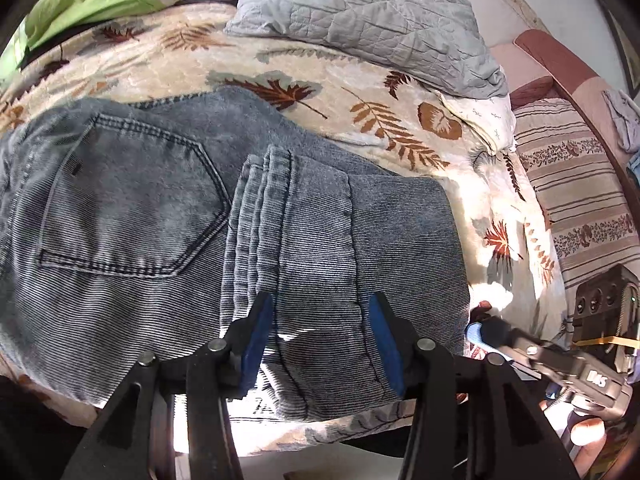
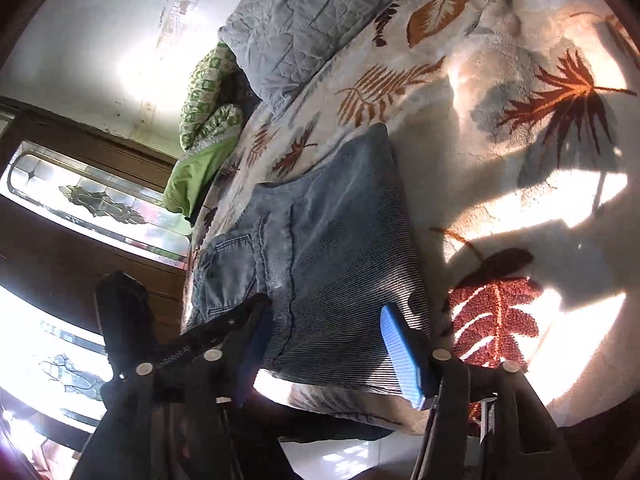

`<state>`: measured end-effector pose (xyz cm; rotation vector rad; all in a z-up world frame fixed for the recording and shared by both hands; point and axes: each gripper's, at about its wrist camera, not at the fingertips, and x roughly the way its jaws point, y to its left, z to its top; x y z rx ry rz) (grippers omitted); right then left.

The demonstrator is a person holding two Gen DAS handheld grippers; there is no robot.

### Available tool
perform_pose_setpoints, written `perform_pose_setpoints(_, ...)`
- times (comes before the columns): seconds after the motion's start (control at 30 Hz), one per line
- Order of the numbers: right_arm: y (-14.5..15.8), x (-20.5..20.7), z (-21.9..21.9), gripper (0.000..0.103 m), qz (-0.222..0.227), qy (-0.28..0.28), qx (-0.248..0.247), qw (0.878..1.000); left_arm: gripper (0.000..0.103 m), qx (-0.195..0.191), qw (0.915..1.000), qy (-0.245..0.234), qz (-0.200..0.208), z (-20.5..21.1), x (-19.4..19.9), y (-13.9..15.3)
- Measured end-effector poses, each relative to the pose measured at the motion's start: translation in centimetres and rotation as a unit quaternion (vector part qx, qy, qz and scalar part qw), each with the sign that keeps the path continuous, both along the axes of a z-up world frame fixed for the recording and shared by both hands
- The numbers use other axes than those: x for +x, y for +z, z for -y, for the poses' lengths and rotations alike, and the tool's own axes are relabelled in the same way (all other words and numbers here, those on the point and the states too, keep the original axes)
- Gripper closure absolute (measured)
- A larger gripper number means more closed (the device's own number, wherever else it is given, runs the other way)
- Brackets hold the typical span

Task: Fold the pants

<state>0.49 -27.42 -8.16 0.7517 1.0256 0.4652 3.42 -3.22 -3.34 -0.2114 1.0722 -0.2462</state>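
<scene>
My left gripper and right gripper both gape wide over the folded jeans, gripping nothing

Grey-blue denim pants lie folded flat into a compact stack, back pocket facing up, leg hems doubled over beside the pocket, near the bed's front edge

A home bedroom — ahead of the fingers a bed under a leaf-print blanket, a grey quilt beyond, a patterned glass door left.
</scene>
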Motion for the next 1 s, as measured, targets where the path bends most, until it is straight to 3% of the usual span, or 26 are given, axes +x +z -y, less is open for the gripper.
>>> perform_pose_setpoints(0.03,-1.0,0.2,-0.2,0.036,-0.024,0.001,-0.020,1.000,0.044,0.022,0.9997,0.002,0.009,0.2,-0.3,0.1)
perform_pose_setpoints(0.13,-0.6,0.5,0.3,0.036,-0.024,-0.004,-0.002,1.000,0.044,0.050,0.9988,0.002,0.003,0.2,-0.2,-0.6)
perform_pose_setpoints(0.2,0.7,1.0,0.7,0.036,-0.004,-0.007,0.010,1.000,0.044,0.052,0.9985,0.008,-0.013,0.0,0.1,-1.5)
perform_pose_setpoints(0.37,3.0,4.1,0.0,0.036,0.020,0.008,0.010,1.000,0.043,0.063,0.9980,0.007,-0.008,0.0,-0.1,-2.0)
perform_pose_setpoints(0.47,2.0,6.6,-0.8,0.036,0.011,0.012,-0.006,1.000,0.042,0.063,0.9979,0.006,-0.008,0.0,-0.1,-2.2)
perform_pose_setpoints(0.53,-0.5,8.2,-1.4,0.036,-0.037,0.017,-0.027,0.999,0.042,0.067,0.9977,0.005,-0.007,0.1,0.0,-2.2)
perform_pose_setpoints(0.8,2.0,5.0,-1.3,0.035,0.015,0.006,-0.026,1.000,0.040,0.062,0.9981,0.004,0.002,0.0,-0.1,-2.2)
perform_pose_setpoints(0.87,0.1,5.1,-1.7,0.033,-0.011,0.015,-0.053,0.998,0.039,0.061,0.9981,0.004,0.002,0.1,-0.2,-2.2)
perform_pose_setpoints(0.9,-0.5,5.1,-1.6,0.033,-0.010,0.011,-0.044,0.999,0.039,0.062,0.9981,0.002,0.000,0.1,-0.2,-2.1)
perform_pose_setpoints(1.0,0.8,4.8,-1.4,0.033,-0.008,-0.003,-0.038,0.999,0.039,0.036,0.9993,0.011,0.003,-0.8,-0.8,-1.0)
